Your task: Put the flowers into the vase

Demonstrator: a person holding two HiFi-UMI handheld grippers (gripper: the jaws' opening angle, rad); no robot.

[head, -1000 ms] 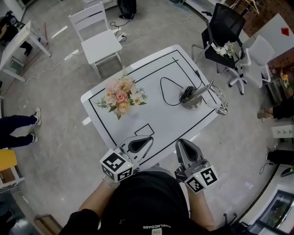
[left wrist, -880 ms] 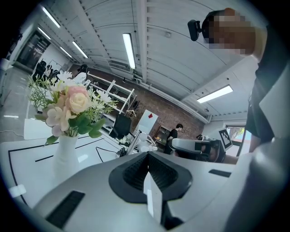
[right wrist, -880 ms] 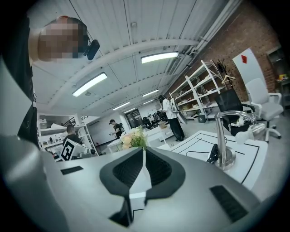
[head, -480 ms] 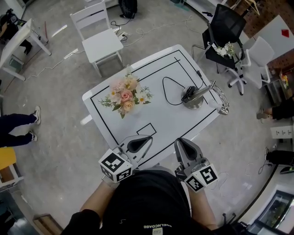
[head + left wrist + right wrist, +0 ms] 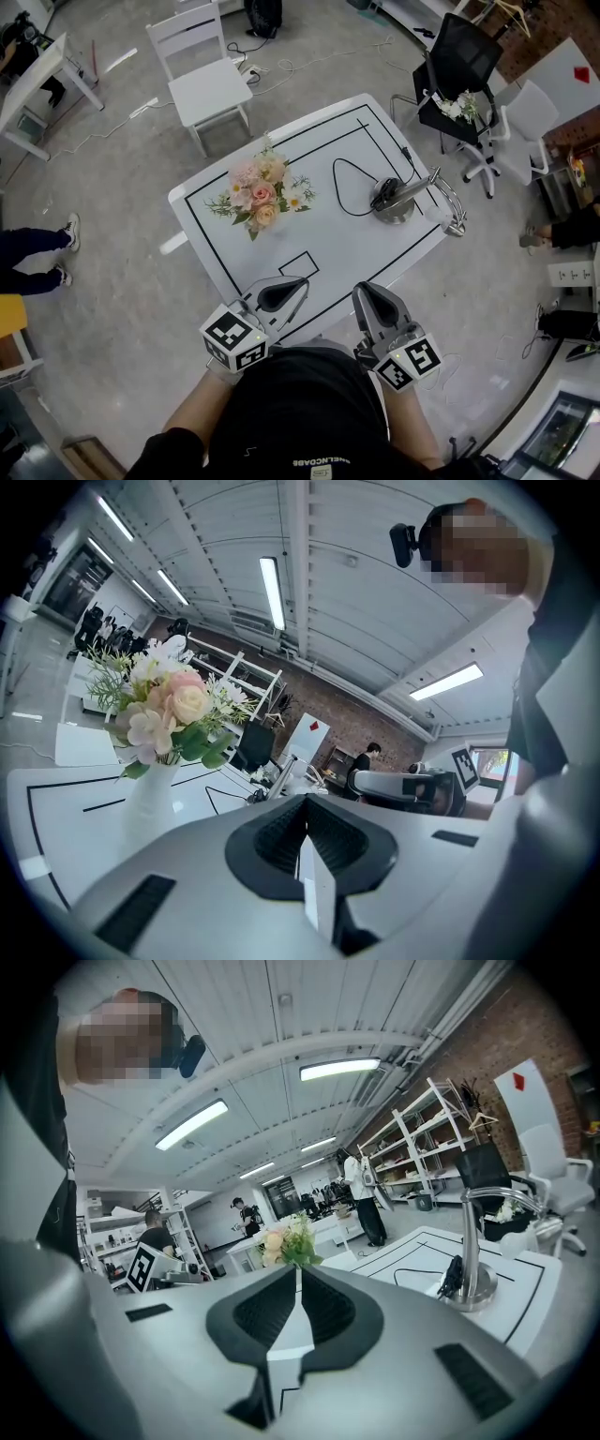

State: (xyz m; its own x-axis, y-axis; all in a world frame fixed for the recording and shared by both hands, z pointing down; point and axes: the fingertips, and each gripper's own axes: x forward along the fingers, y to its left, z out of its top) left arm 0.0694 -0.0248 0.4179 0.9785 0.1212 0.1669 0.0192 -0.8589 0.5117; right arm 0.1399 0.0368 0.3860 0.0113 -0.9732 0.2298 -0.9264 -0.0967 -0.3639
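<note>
A bouquet of pink, peach and white flowers [image 5: 258,187] stands upright in a white vase [image 5: 150,794] on the left half of the white table [image 5: 375,253]. In the left gripper view the flowers [image 5: 173,710] rise at the left, well ahead of the jaws. In the right gripper view the flowers [image 5: 291,1239] show small, just above the jaw tips. My left gripper [image 5: 281,293] and right gripper [image 5: 370,300] hover side by side at the table's near edge, far from the vase. Both are shut with nothing between the jaws.
A metal stand [image 5: 398,199] with a black cable [image 5: 342,183] sits on the table's right side. A white chair [image 5: 202,80] stands behind the table and a black office chair [image 5: 459,70] at the back right. A person's legs [image 5: 37,258] show at the left.
</note>
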